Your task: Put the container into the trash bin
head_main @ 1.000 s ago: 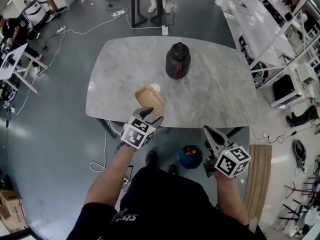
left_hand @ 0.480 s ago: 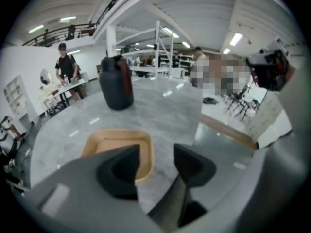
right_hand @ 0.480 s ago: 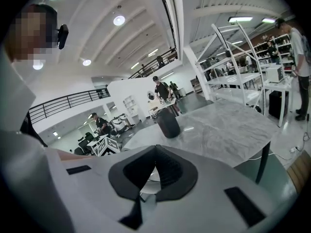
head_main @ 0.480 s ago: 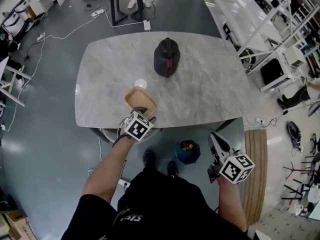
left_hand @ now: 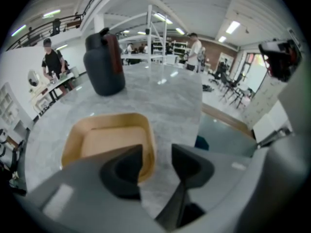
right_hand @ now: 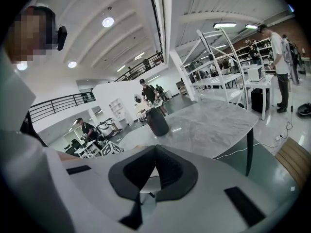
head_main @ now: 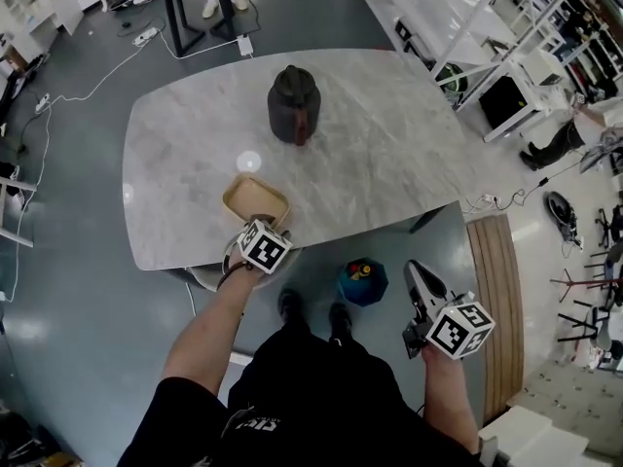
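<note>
Tan container [left_hand: 104, 141] near table [left_hand: 167, 93] edge — left gripper [left_hand: 156, 155] closing, rim between spread jaws

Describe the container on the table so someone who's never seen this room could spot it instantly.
Find the grey marble table. Near the person's edge, toward their left, sits the container: a shallow, open tray with rounded corners. Unlike the tall dark jug farther back, it is low, tan and empty.
</note>
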Demonstrator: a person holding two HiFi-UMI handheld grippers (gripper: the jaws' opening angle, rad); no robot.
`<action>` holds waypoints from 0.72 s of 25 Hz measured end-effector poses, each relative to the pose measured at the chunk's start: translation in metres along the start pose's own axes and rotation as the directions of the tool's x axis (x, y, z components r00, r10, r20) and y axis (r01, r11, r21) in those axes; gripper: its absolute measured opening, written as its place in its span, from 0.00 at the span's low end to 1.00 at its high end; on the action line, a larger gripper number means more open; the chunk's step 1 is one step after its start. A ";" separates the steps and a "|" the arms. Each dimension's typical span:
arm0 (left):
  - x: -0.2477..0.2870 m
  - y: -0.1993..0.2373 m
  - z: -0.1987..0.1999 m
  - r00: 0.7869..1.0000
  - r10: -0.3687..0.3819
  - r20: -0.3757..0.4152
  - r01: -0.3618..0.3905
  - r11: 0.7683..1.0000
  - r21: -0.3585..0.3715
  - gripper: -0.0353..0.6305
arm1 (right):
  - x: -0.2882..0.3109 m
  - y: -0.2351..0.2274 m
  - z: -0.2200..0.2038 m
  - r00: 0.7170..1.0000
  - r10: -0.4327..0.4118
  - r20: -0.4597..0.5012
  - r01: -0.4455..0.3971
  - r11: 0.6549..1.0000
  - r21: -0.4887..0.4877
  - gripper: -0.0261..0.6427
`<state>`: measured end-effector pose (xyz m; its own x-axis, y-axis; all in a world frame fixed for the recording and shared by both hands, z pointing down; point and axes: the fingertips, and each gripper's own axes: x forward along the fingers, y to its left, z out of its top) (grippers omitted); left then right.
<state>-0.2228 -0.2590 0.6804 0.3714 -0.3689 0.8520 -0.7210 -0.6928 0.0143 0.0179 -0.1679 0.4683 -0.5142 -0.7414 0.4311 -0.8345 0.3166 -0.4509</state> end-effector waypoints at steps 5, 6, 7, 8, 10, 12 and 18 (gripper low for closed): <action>0.005 0.009 0.002 1.000 0.029 0.006 -0.029 0.999 0.041 0.19 | -0.010 0.005 -0.013 0.999 -0.032 -0.004 0.032 0.999 0.018 0.03; 0.005 0.010 0.002 1.000 0.028 0.006 -0.028 0.998 0.053 0.18 | -0.011 0.006 -0.016 0.999 -0.033 -0.005 0.033 0.999 0.017 0.03; 0.004 0.012 0.003 1.000 0.030 0.010 -0.030 0.998 0.063 0.16 | -0.013 0.007 -0.017 0.999 -0.033 -0.004 0.033 0.999 0.016 0.03; 0.003 0.013 0.006 0.999 0.036 0.018 -0.037 0.997 0.066 0.12 | -0.014 0.007 -0.017 0.999 -0.033 0.000 0.033 0.999 0.013 0.03; -0.007 0.017 0.015 0.997 0.058 0.052 -0.061 0.997 0.054 0.11 | -0.019 0.007 -0.016 1.000 -0.029 0.008 0.029 1.000 0.004 0.03; -0.024 0.018 0.027 0.991 0.084 0.101 -0.088 0.996 0.033 0.10 | -0.024 0.008 -0.014 1.000 -0.017 0.016 0.017 1.000 -0.007 0.03; -0.088 -0.007 0.065 0.960 0.160 0.231 -0.168 0.986 0.016 0.10 | -0.061 0.012 -0.011 0.997 0.030 0.065 -0.028 0.999 -0.028 0.03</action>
<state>-0.2128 -0.2621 0.5713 0.3763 -0.6080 0.6991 -0.7637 -0.6308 -0.1375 0.0372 -0.1126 0.4458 -0.5247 -0.7688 0.3656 -0.8250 0.3534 -0.4409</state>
